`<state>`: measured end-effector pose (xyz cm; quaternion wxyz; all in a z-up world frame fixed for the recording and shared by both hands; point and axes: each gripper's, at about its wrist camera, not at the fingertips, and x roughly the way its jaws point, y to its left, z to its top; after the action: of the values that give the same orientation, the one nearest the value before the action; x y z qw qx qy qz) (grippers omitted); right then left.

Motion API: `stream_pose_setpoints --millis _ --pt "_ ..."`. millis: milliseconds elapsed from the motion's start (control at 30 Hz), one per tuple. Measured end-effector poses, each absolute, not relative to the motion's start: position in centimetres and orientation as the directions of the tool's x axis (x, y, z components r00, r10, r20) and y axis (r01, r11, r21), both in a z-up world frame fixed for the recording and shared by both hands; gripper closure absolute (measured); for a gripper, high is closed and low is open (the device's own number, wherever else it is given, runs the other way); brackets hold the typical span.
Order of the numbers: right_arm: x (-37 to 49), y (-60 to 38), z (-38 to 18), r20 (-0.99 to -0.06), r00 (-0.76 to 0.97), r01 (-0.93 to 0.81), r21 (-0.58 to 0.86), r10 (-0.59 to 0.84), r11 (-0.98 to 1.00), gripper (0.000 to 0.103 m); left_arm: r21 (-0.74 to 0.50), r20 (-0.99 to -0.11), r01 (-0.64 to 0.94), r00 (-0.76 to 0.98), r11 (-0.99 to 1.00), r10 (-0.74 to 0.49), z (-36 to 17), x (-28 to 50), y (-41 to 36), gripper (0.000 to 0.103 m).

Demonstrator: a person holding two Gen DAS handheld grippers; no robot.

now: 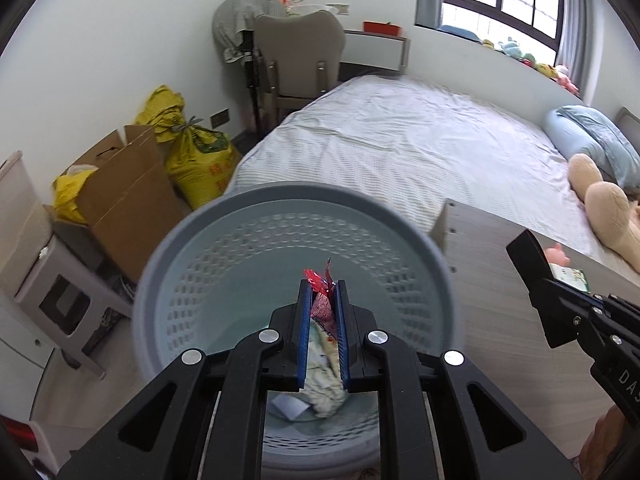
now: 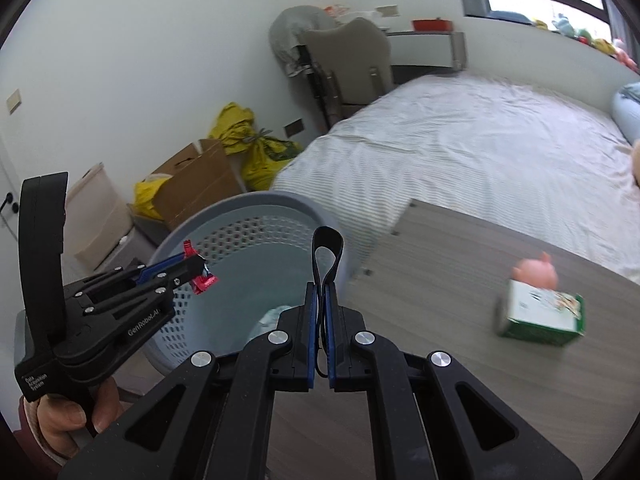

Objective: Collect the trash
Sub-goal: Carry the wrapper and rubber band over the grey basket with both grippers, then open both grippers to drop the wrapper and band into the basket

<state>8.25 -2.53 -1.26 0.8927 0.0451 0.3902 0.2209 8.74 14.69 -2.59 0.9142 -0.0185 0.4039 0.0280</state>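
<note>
Red wrapper [image 1: 320, 282] pinched in left tool [image 1: 323, 286] over basket [image 1: 224, 216], right tool [image 2: 322, 292] pinching black loop [image 2: 328, 248].

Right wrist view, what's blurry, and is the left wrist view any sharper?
Right wrist view: green box and pink toy on the wooden table are motion-smeared, the tongs crisp. Left wrist view: basket rim smeared, bed fairly sharp. Both bend at the edges.

I'm seeing a crinkled red wrapper [image 1: 320, 280] sticking up at frame centre above the grey perforated bin [image 1: 224, 216], while a black looped band [image 2: 328, 256] is standing upright mid-frame.
</note>
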Motion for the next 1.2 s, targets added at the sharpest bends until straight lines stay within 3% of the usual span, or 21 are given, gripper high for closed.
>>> stream_pose_setpoints --millis 300,767,933,1033,1133,1200 --pt "10.7 3.1 -2.5 -0.7 0.52 -0.447 0.266 0.49 0.854 0.098 -0.011 -0.771 -0.132 0.632 0.991 0.076 -3.9 9.3 18.7 0.091" --pt "12.2 4.6 -4.1 -0.743 0.473 -0.457 0.252 0.473 0.853 0.096 -0.031 -0.779 -0.151 0.623 0.988 0.071 -4.7 9.8 20.0 0.091" --pt "12.2 4.5 -4.1 -0.745 0.474 -0.455 0.249 0.469 0.855 0.095 -0.035 -0.776 -0.162 0.626 0.986 0.075 -4.6 9.7 20.2 0.089" --pt "12.1 4.6 -4.0 -0.743 0.478 -0.455 0.247 0.469 0.856 0.095 -0.039 -0.775 -0.166 0.627 0.985 0.075 -4.4 9.6 20.4 0.082" --pt "12.0 4.5 -3.7 -0.738 0.487 -0.455 0.243 0.468 0.857 0.082 -0.043 -0.769 -0.18 0.633 0.983 0.082 -4.2 9.4 20.6 0.064" --pt "11.8 4.3 -3.3 -0.727 0.502 -0.452 0.241 0.468 0.859 0.064 -0.052 -0.766 -0.185 0.638 0.981 0.08 -4.0 9.3 20.9 0.055"
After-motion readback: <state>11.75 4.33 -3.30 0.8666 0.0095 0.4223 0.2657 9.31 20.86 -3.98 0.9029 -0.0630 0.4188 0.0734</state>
